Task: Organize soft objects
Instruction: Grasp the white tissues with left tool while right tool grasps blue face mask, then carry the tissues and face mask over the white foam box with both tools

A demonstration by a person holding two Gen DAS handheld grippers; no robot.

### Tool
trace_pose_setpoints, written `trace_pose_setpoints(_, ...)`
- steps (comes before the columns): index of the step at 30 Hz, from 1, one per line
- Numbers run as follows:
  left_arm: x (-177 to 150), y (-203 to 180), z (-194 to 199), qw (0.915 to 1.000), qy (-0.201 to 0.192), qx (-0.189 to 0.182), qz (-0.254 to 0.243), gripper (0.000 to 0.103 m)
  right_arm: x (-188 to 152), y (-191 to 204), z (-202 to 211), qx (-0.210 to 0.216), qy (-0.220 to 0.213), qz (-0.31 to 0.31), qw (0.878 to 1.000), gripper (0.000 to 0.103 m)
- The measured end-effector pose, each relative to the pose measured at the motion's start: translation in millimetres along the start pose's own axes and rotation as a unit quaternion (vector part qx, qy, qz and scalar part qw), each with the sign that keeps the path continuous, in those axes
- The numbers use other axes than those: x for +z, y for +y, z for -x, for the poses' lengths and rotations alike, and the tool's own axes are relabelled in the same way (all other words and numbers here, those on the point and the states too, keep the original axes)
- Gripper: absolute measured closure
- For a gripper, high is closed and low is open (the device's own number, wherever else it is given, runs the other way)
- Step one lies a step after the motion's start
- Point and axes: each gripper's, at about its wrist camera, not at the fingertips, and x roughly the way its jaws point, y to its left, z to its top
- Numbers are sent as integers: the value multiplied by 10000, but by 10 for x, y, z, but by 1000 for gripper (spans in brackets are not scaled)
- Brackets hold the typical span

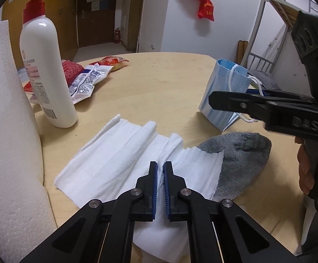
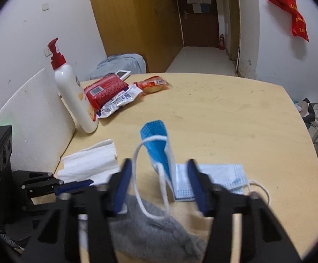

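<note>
At the left edge of the left wrist view a white foam board [image 1: 7, 131] is standing beside a pump bottle [image 1: 47, 72], both keeping away from the soft things. In the lower middle, the left tongs [image 1: 160, 168] are pinching a fold of the white paper towel [image 1: 119, 160], with the blue pads closed on it, probably to hold it flat on the bench [image 1: 159, 83]. To the right, the grey sock [image 1: 242, 160] is lying partly under the towel's torn edge. In the right wrist view, the right tongs [image 2: 159, 175] are standing half open around the blue face mask [image 2: 156, 144], which is rising upright between the pads; I cannot tell whether they are touching it. Its ear loop [image 2: 141, 188] is hanging over the sock.
</note>
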Motion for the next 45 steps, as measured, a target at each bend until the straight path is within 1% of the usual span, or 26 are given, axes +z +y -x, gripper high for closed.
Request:
trace_pose_setpoints(2,-3,-11,16,10000,-24,-42,-25,97,-4,-10,-8,60,-17,-40,10000,84)
trace_pose_setpoints(4,0,-28,43,9999,-75,-56,-67,97,-19,-40,6,178,-40,-176,9997,87)
trace_pose_setpoints(5,-3,-34,63,9999,-102,-69,-76,97,-24,-70,23,238,-85,-306,9992,95)
trace_pose_setpoints(9,14,-24,78,9998,-162,-95,-81,98,-32,-112,50,261,-123,-436,9986,95)
trace_pose_setpoints(15,37,-44,191,9991,-388,-119,-142,98,-15,-116,253,503,-536,-555,9957,95)
trace_pose_setpoints(22,127,-72,355,9981,-588,-19,-158,98,27,-125,514,532,-822,-632,9932,95)
trace_pose_setpoints(29,239,-199,681,9947,-976,10,-316,98,37,-87,796,544,-1126,-616,9902,95)
trace_pose_setpoints(31,245,-222,709,9943,-1003,-2,-370,98,27,-96,817,545,-1150,-649,9897,95)
trace_pose_setpoints(33,226,-231,657,9956,-853,120,-373,98,16,-91,811,528,-1134,-656,9900,95)
trace_pose_setpoints(34,207,-209,635,9963,-795,125,-299,98,9,-85,803,538,-1116,-655,9901,95)
trace_pose_setpoints(35,175,-198,632,9966,-770,38,-277,98,-1,-78,796,546,-1110,-653,9902,95)
trace_pose_setpoints(36,154,-211,631,9966,-758,26,-312,98,-6,-69,784,553,-1094,-644,9904,95)
trace_pose_setpoints(40,72,-249,619,9967,-694,105,-396,98,-11,-50,768,593,-1082,-646,9903,95)
trace_pose_setpoints(45,-4,-262,674,9960,-759,148,-448,98,-8,-57,777,621,-1074,-635,9902,95)
